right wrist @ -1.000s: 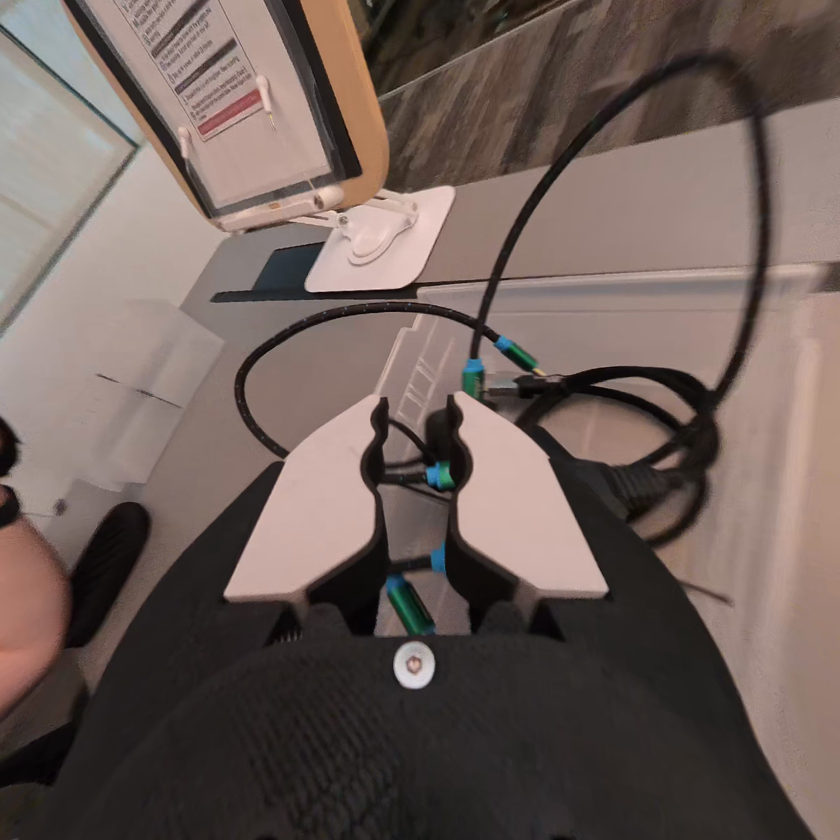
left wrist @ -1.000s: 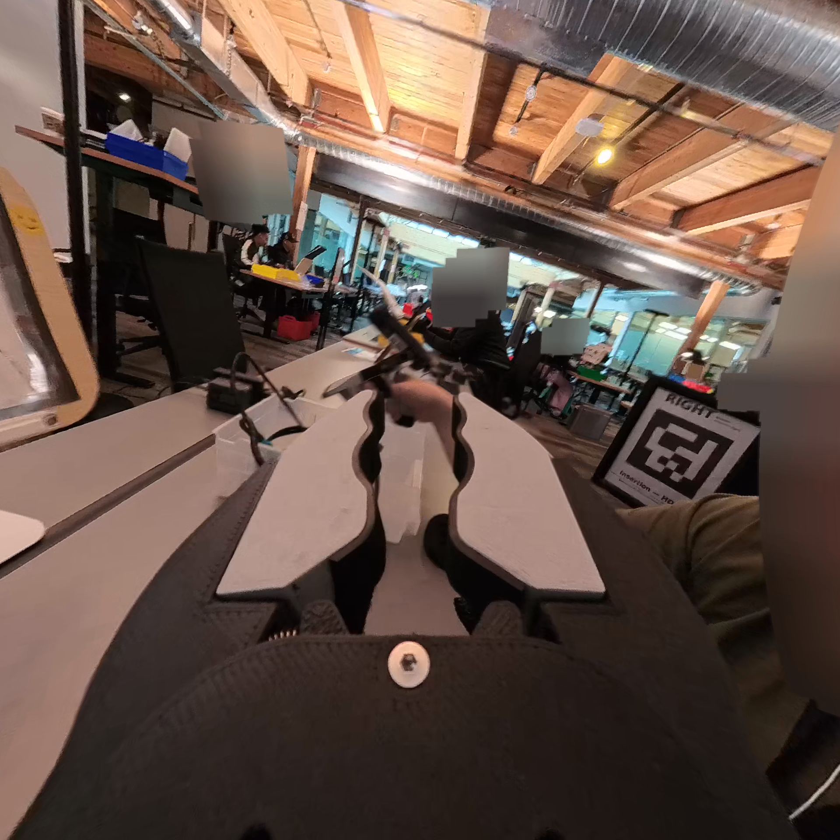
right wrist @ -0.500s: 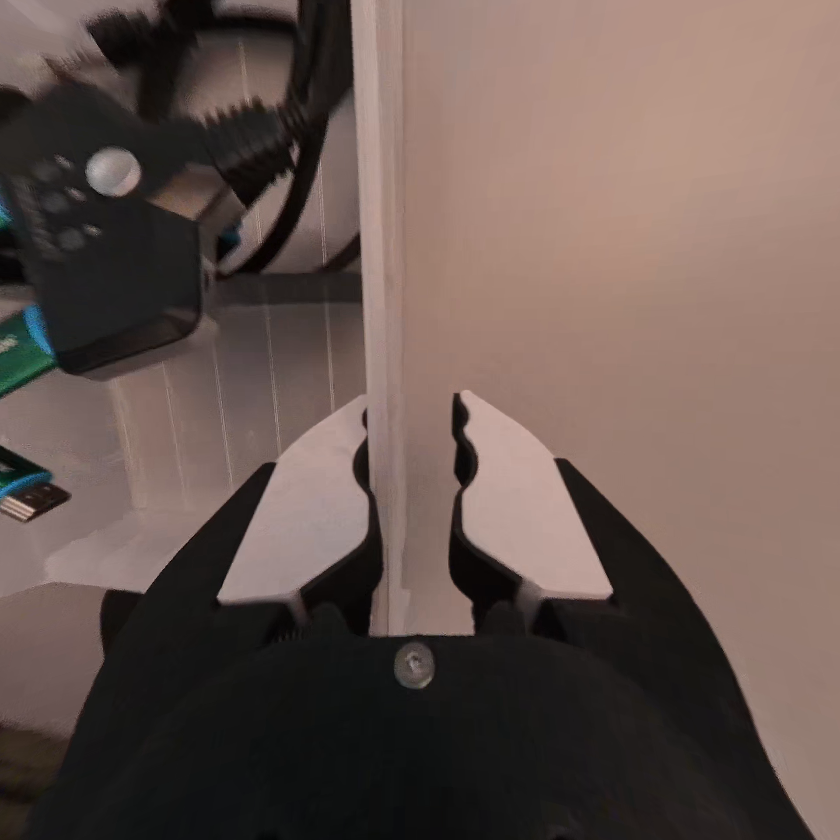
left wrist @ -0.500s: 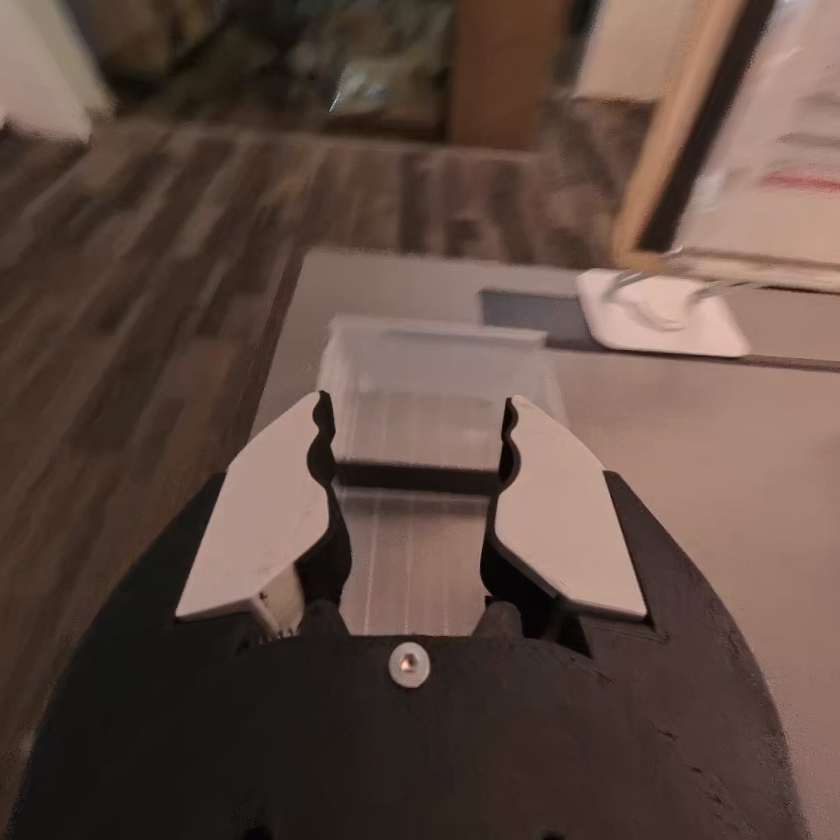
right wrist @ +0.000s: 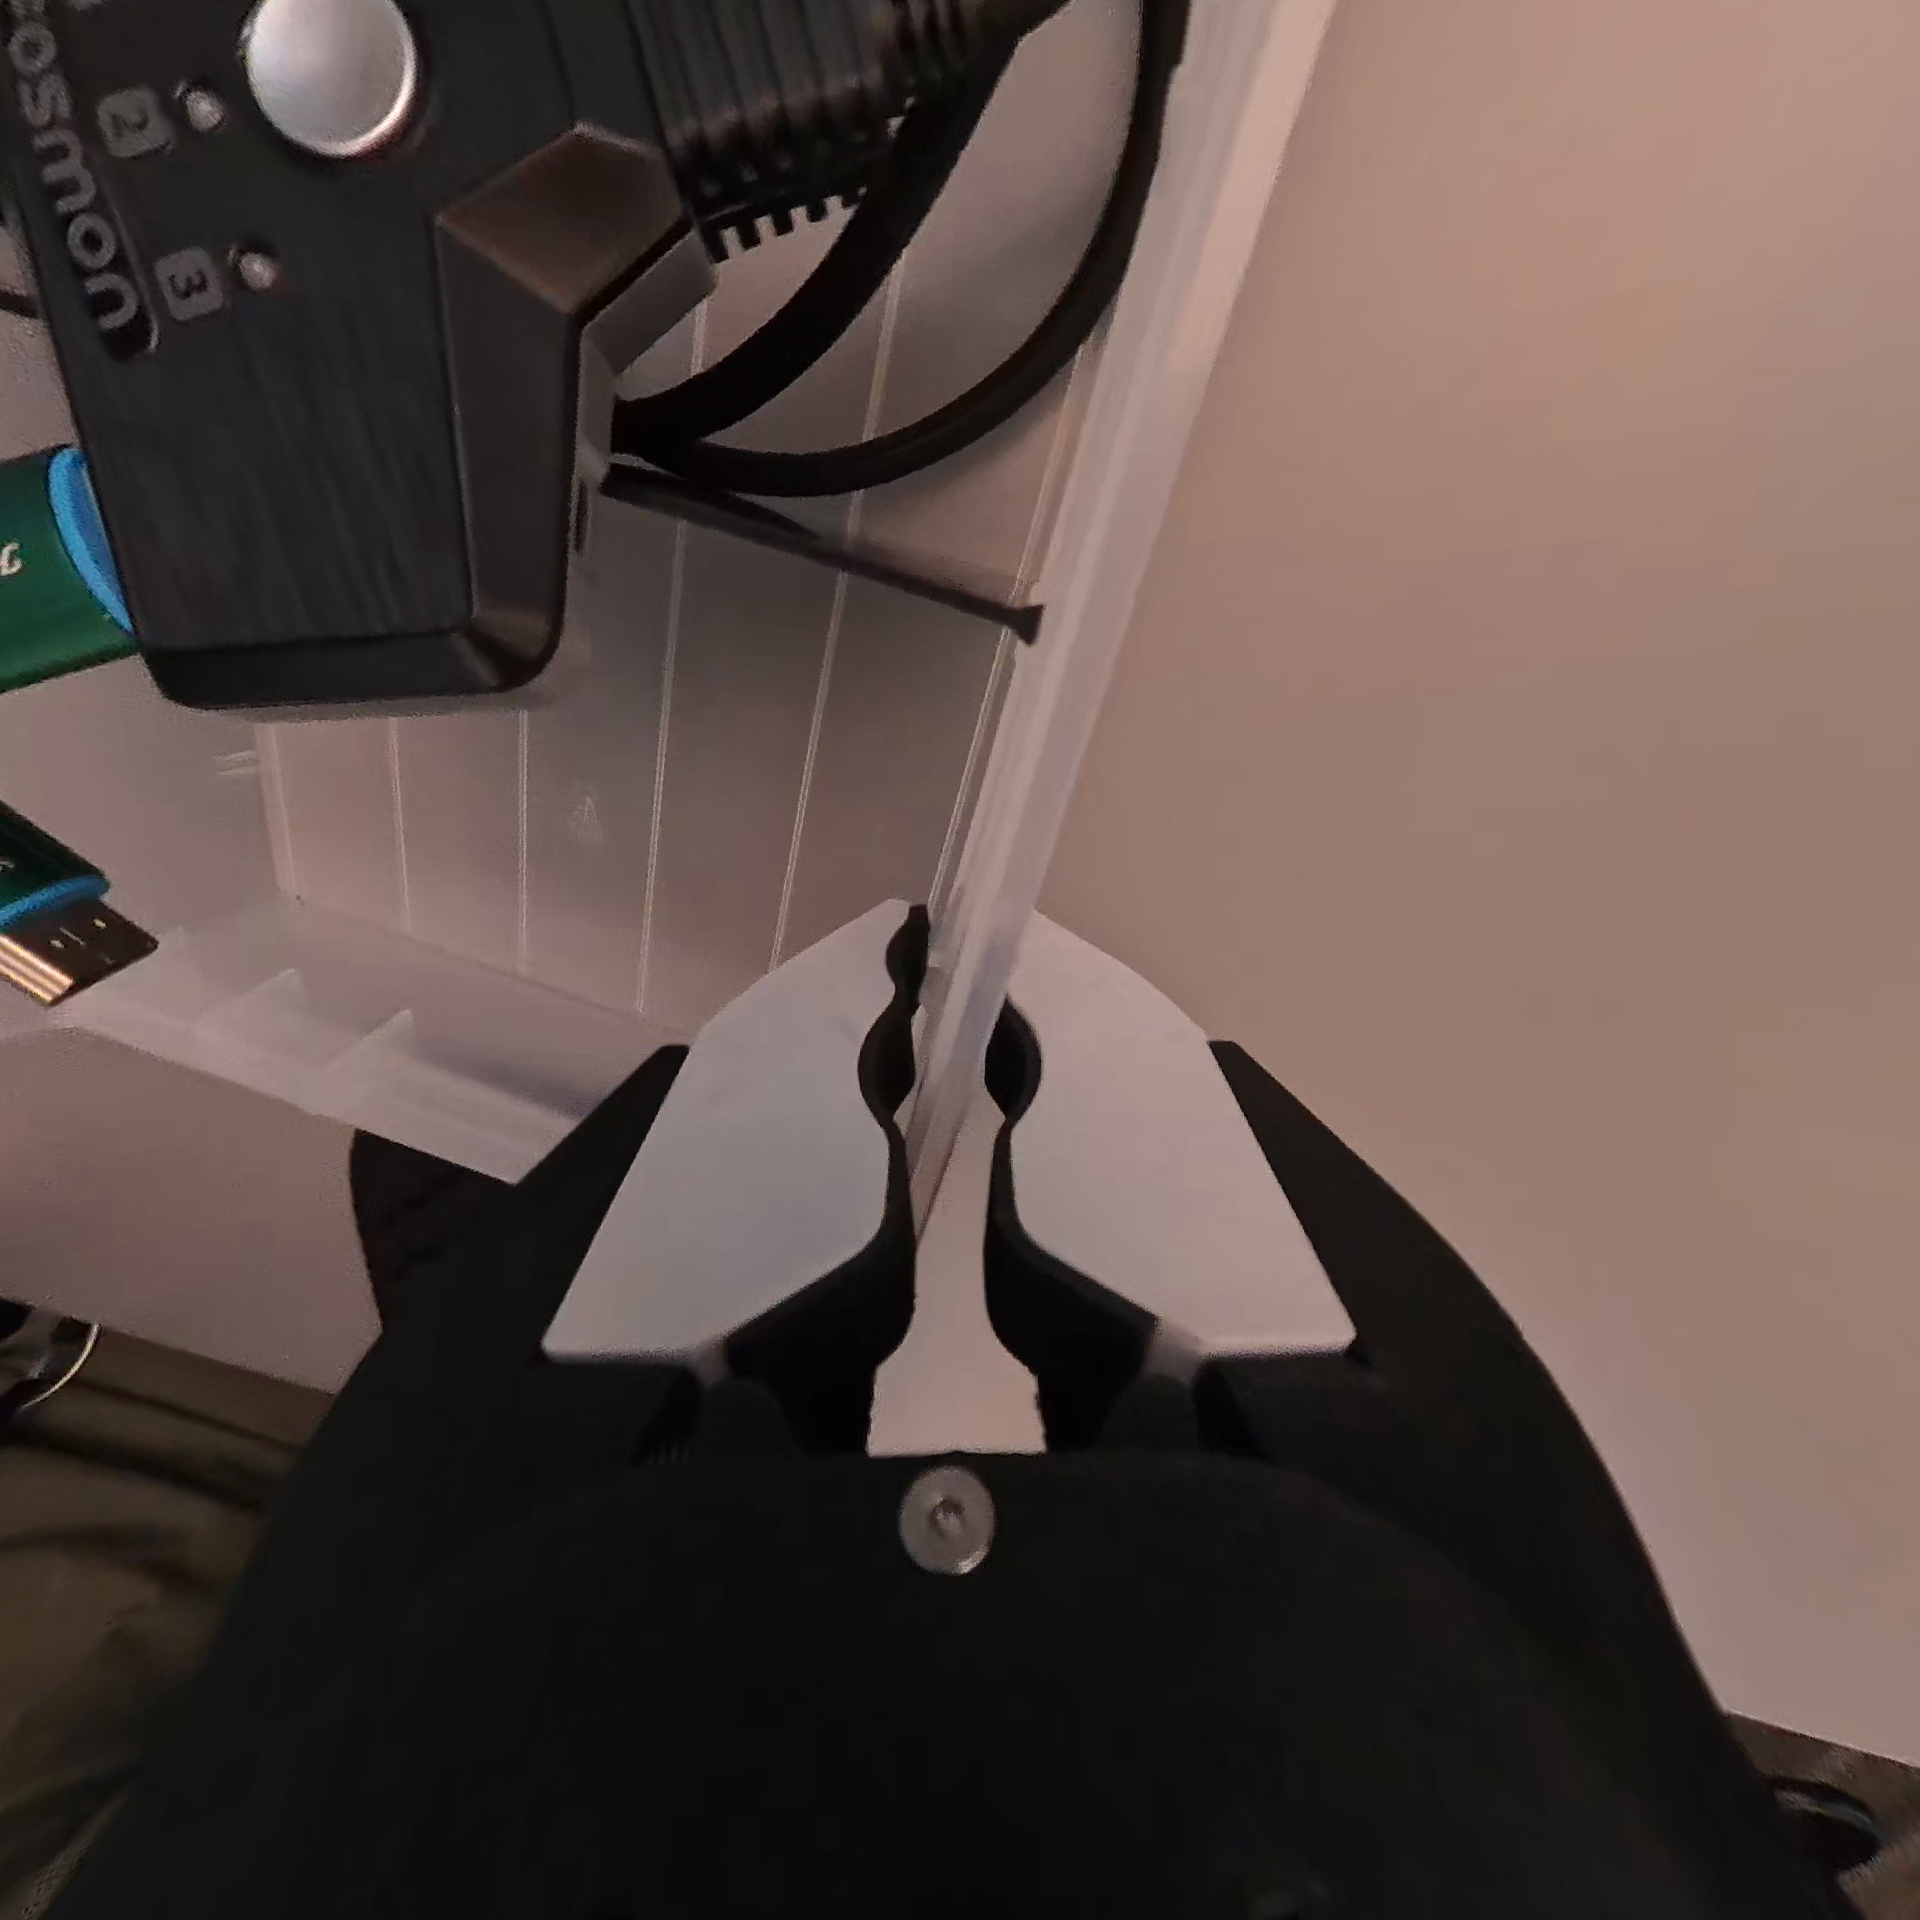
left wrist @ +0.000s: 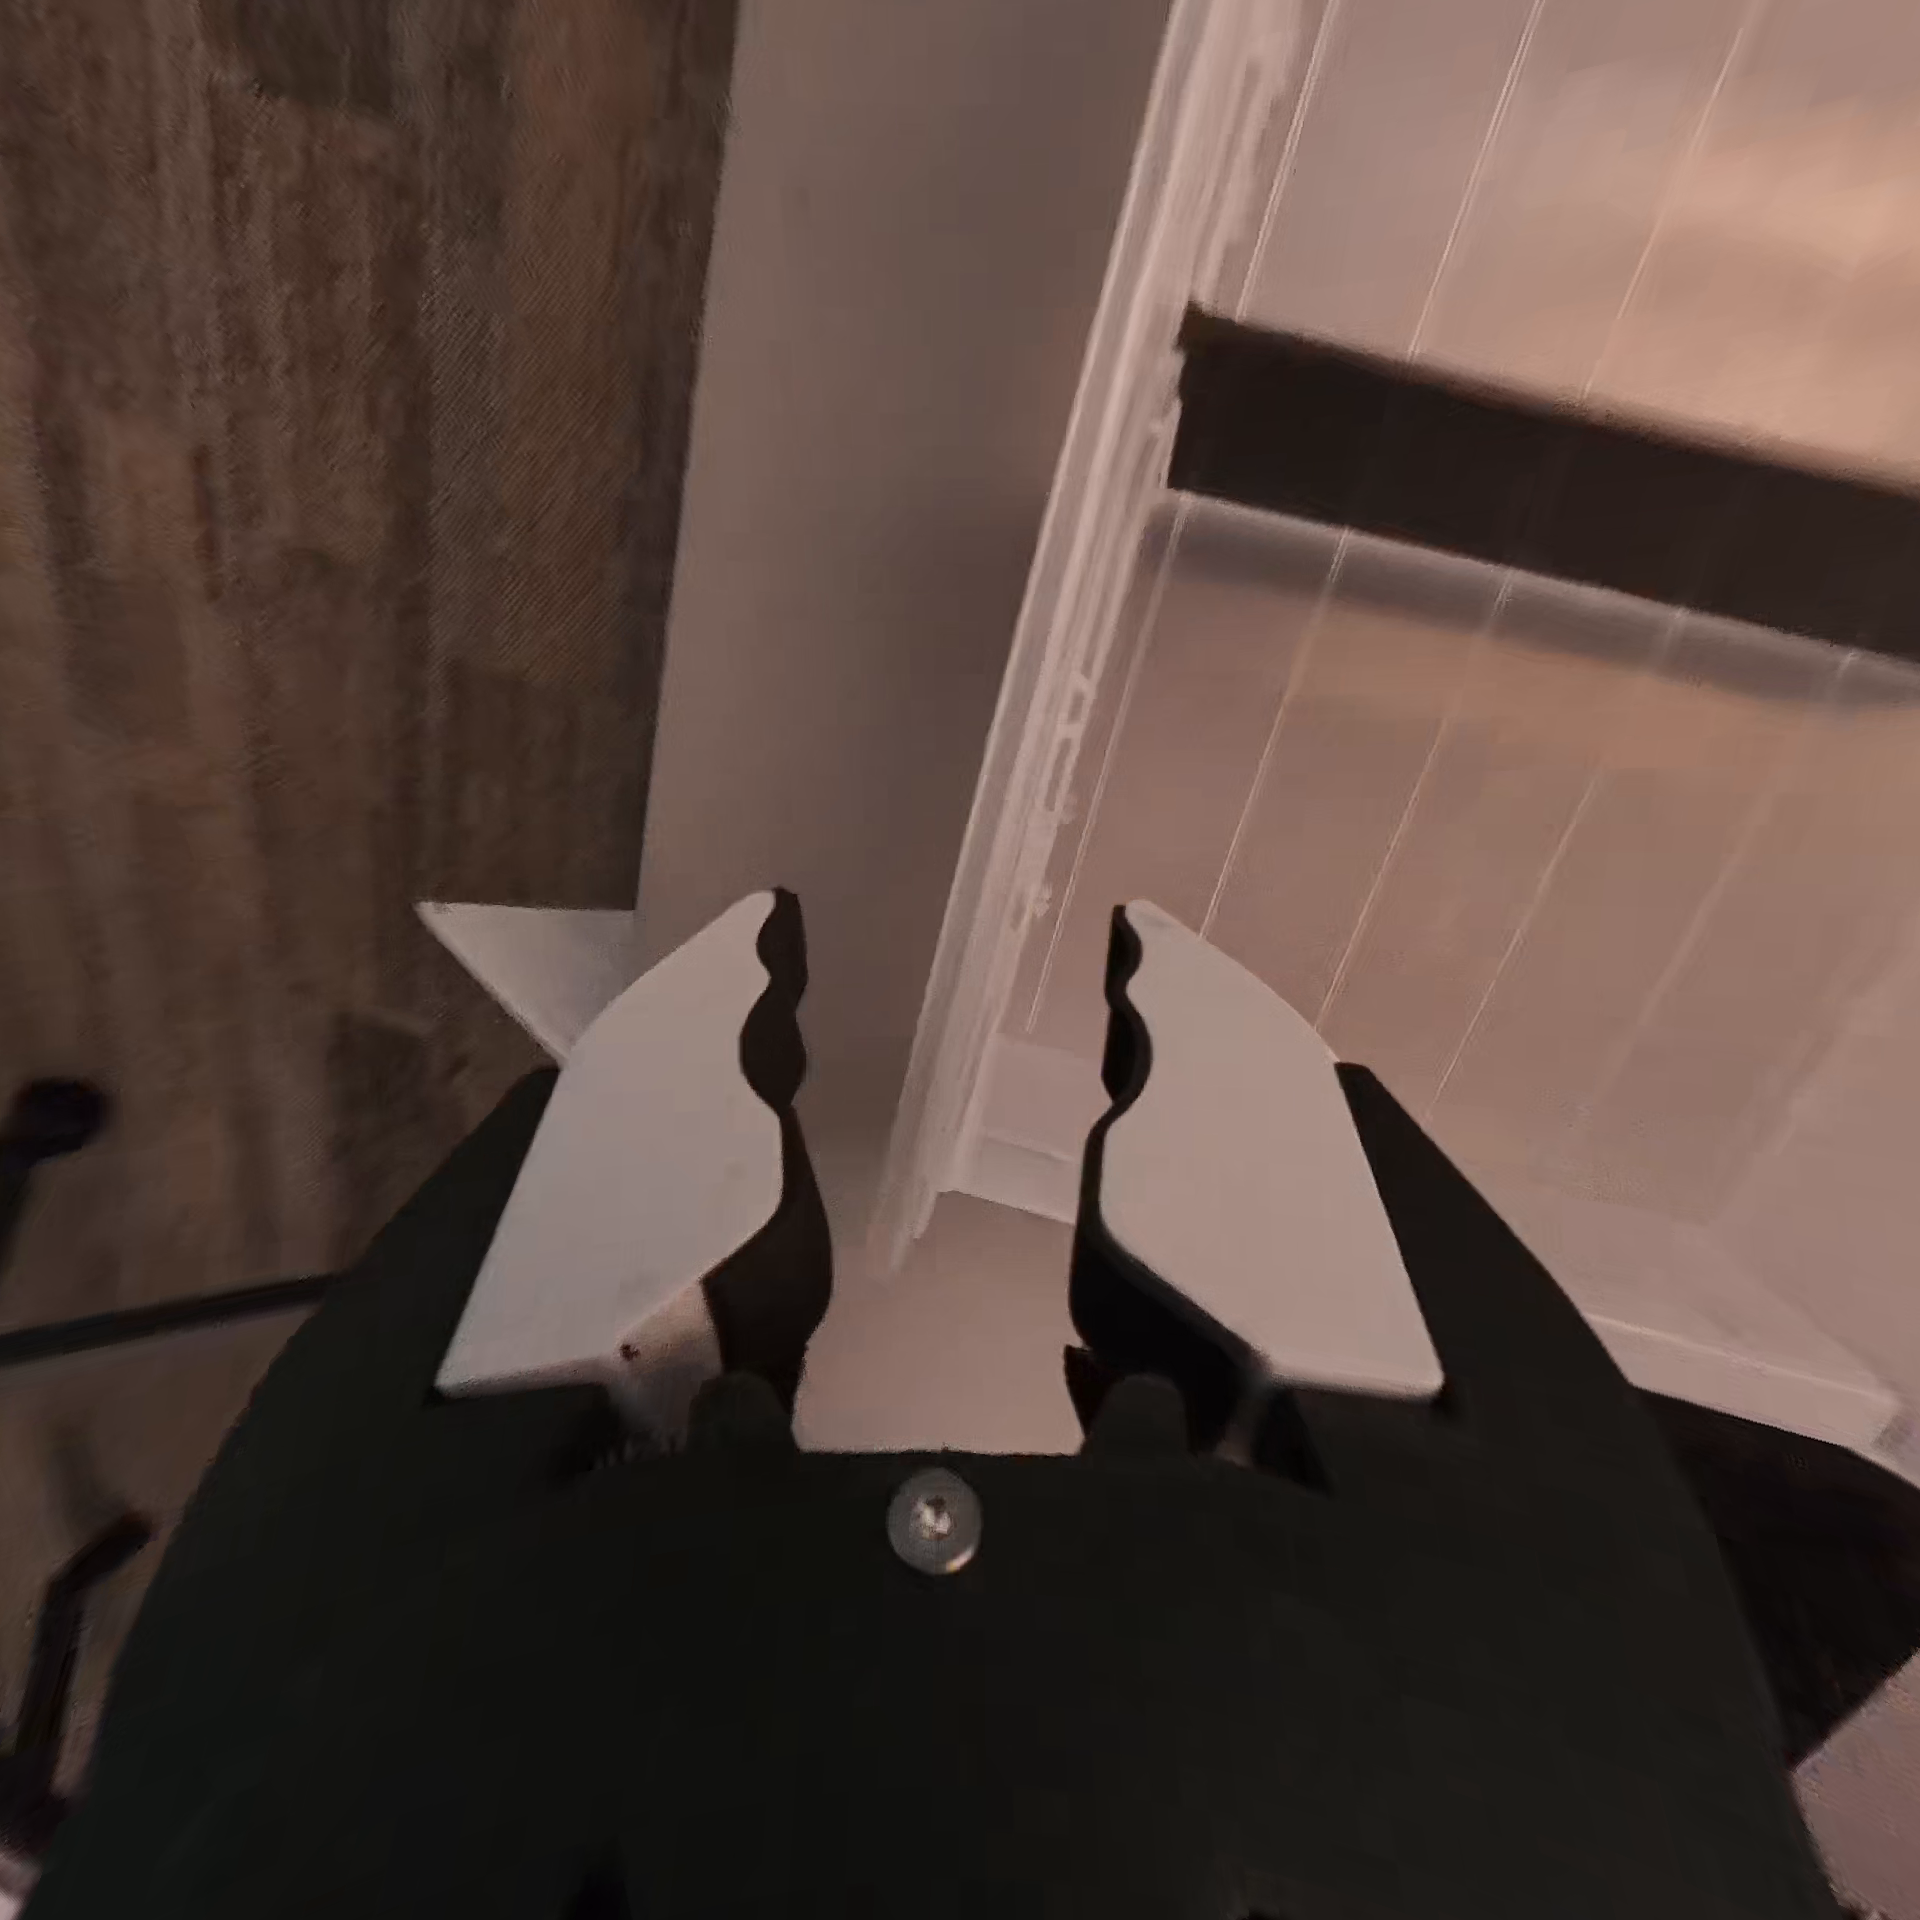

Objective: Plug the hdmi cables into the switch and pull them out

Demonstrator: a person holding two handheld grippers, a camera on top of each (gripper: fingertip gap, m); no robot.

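A clear plastic bin holds the black HDMI switch [right wrist: 301, 416], two green HDMI plugs with blue collars [right wrist: 52, 582] [right wrist: 52, 925], and coiled black cable [right wrist: 935, 312]. My right gripper [right wrist: 961, 935] is shut on the bin's right wall [right wrist: 1091, 520], one finger inside and one outside. My left gripper [left wrist: 951, 914] is open and straddles the bin's left wall [left wrist: 1081, 623] near its near corner, without touching it. This end of the bin floor [left wrist: 1558, 935] shows no objects in the left wrist view. The switch's ports are hidden.
The bin stands on a grey table [right wrist: 1558, 727]. In the left wrist view the table's edge [left wrist: 707, 520] runs just left of the bin, with wood floor [left wrist: 312, 520] beyond. A dark band [left wrist: 1558, 447] shows through the bin's bottom.
My left gripper swung down from facing the room to the bin, then over its left wall. My right gripper moved from above the cables to the right wall and closed on it.
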